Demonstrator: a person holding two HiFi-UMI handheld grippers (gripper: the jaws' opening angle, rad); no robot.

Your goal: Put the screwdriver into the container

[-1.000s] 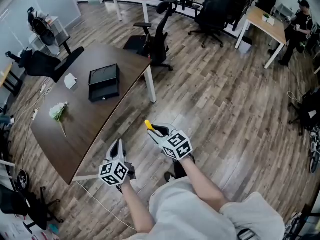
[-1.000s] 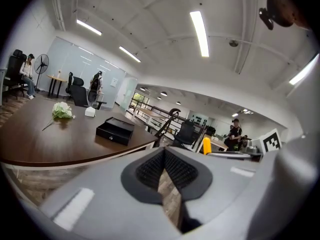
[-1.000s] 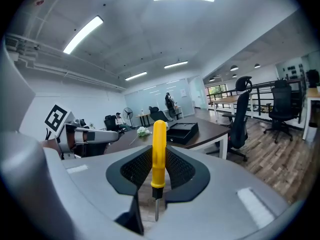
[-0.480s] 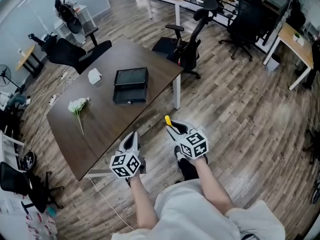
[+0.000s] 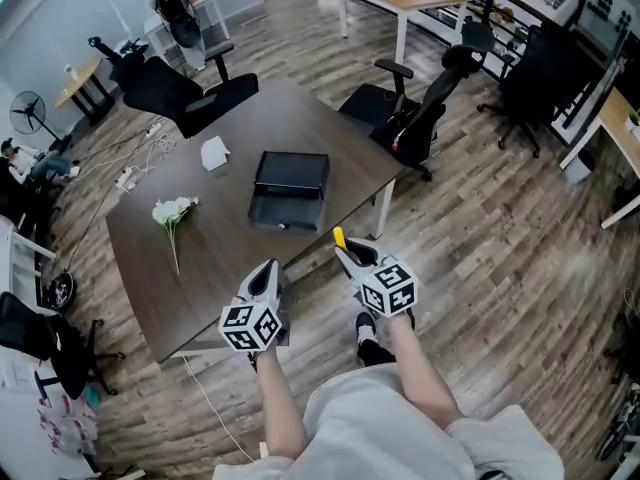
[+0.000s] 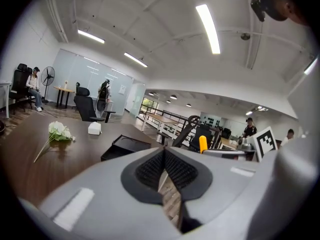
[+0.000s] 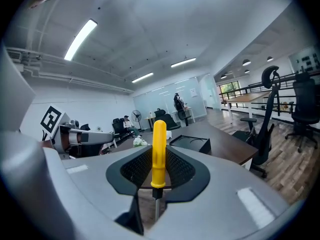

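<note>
— Two tongs; which carries it?
— The right tongs (image 5: 345, 253) clamp the yellow screwdriver (image 7: 159, 154); the left tongs (image 6: 167, 174) are closed, empty. Hold it upright and reach over the bench (image 5: 180, 268) to the container (image 5: 288, 190).

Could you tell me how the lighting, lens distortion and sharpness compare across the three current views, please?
Head view: even indoor light, sharp, with the floorboards bowing towards the edges around the dark brown wooden table. Left gripper view: heavy fisheye with black corners, and the white ceiling strip light is blown out. Right gripper view: the same dark vignette, while the yellow-handled screwdriver stays crisp.
</note>
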